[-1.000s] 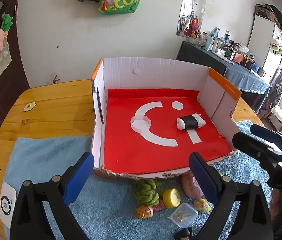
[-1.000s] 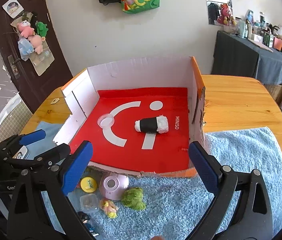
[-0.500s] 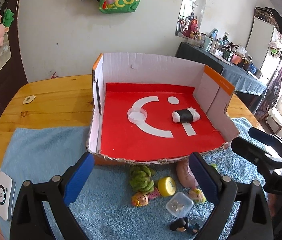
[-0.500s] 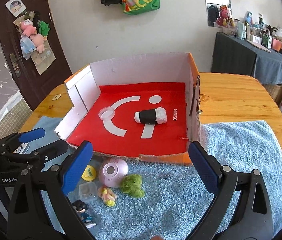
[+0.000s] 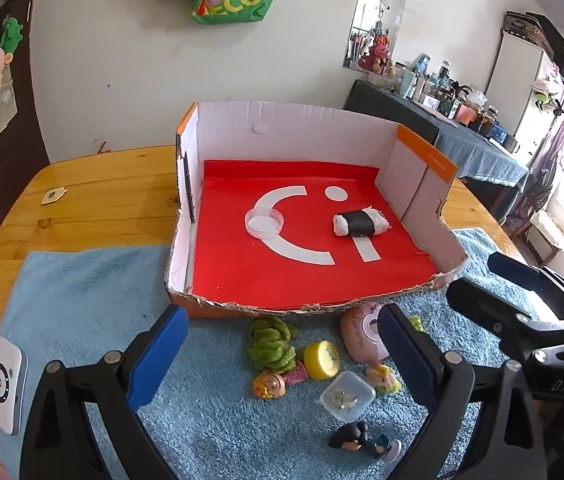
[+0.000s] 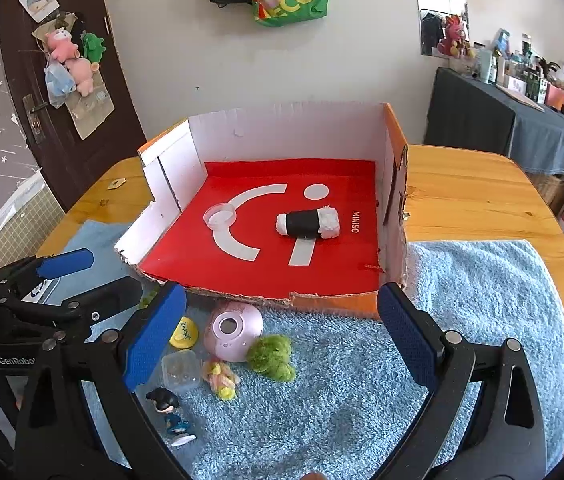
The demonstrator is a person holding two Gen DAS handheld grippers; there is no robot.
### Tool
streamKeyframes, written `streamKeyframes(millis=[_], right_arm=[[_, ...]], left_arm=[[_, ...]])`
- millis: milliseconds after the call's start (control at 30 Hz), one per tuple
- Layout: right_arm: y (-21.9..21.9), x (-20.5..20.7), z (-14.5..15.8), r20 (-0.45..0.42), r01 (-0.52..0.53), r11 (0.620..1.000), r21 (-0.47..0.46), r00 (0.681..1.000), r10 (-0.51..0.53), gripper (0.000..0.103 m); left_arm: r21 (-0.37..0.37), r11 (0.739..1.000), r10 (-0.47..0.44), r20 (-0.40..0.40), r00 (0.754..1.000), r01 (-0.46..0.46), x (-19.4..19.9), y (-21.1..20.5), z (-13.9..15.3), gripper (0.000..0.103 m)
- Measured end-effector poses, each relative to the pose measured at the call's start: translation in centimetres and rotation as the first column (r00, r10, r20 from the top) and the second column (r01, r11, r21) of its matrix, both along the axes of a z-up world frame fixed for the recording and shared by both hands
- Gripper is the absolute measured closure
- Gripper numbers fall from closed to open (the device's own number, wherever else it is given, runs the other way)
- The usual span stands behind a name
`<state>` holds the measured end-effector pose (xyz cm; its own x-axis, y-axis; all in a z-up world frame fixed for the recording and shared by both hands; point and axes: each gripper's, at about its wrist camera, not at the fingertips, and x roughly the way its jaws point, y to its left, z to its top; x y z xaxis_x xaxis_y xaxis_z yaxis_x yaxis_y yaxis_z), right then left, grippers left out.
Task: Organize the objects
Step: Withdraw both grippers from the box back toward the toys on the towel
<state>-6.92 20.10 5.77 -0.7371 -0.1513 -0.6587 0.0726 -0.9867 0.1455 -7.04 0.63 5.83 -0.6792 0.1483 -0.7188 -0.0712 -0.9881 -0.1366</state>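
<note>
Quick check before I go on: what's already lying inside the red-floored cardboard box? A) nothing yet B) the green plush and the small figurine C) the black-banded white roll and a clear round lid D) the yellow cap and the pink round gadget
C: the black-banded white roll and the clear round lid sit on the red floor of the cardboard box; the other toys lie on the blue towel in front.

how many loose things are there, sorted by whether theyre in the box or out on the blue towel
In the box: 2, the clear round lid and the black-banded white roll
On the blue towel: 7, the green plush, pink round case, yellow disc, clear square tub, two small dolls, dark-haired figurine
Total: 9
</note>
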Motion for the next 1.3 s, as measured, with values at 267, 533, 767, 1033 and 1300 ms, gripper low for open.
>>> streamKeyframes(millis=[267, 533, 767, 1033, 1300], right_arm=[[0.5, 0.3, -0.2, 0.004, 0.011, 1.0, -0.019, 1.0, -0.01, 0.005], [0.0, 0.9, -0.7, 0.011, 0.003, 1.0, -0.016, 1.0, -0.003, 0.005], [-1.0, 1.8, -0.5, -0.012, -0.014, 0.999, 0.029, 1.0, 0.014, 0.005], [-1.5, 2.4, -0.5, -0.026, -0.019, 0.998, 0.053, 0.999, 0.02, 0.005], [-1.1, 1.6, -1.9, 0.006, -0.041, 0.994, 0.1, 0.999, 0.041, 0.017]], left_arm=[[0.002, 1.0, 0.005, 0.012, 1.0, -0.005, 0.3, -0.2, -0.3, 0.006], [0.015, 1.0, 0.02, 0.022, 1.0, -0.02, 1.2, -0.3, -0.9, 0.006], [0.029, 0.999, 0.032, 0.027, 0.999, -0.033, 1.8, -1.0, -1.5, 0.006], [0.052, 0.998, 0.038, 0.027, 0.999, -0.039, 2.0, -1.8, -1.8, 0.006], [0.021, 1.0, 0.0, 0.081, 0.997, -0.002, 0.7, -1.7, -4.2, 0.006]])
